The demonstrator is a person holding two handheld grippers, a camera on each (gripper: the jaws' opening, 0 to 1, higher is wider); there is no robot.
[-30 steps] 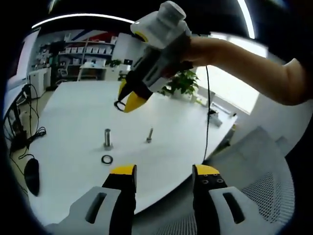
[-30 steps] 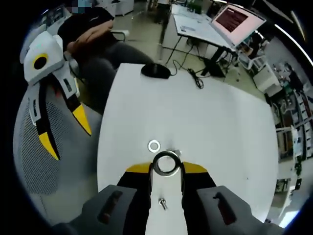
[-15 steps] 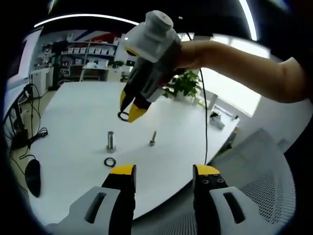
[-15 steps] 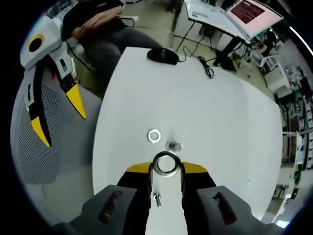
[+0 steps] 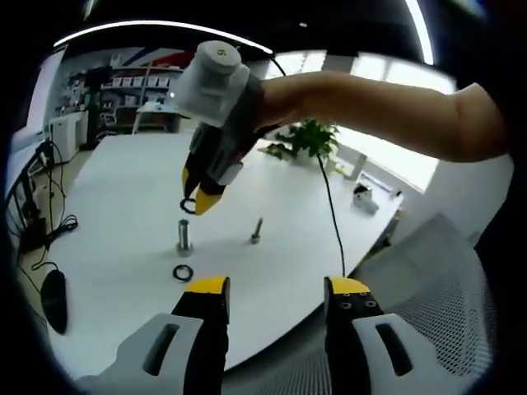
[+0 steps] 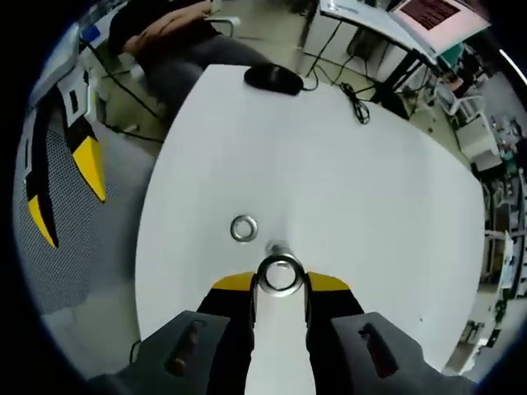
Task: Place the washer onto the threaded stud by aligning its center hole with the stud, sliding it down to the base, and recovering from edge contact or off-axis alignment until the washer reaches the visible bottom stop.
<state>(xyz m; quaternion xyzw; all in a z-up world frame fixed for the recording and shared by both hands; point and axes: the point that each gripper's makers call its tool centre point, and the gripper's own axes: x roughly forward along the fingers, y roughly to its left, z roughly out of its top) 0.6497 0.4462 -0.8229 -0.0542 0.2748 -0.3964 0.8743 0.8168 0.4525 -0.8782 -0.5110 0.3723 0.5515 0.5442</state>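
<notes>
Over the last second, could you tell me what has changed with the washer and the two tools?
The right tool, shut on the washer throughout, has come down from above the table to hover just over the large threaded stud. In the right gripper view the stud's top sits right behind the washer. The left tool stays open and empty; the spare washer and small bolt have not moved.

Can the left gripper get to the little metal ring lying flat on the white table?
Probably yes. The left gripper is open and holds nothing, and the loose metal ring lies on the white table just ahead of it, with nothing between them.
</notes>
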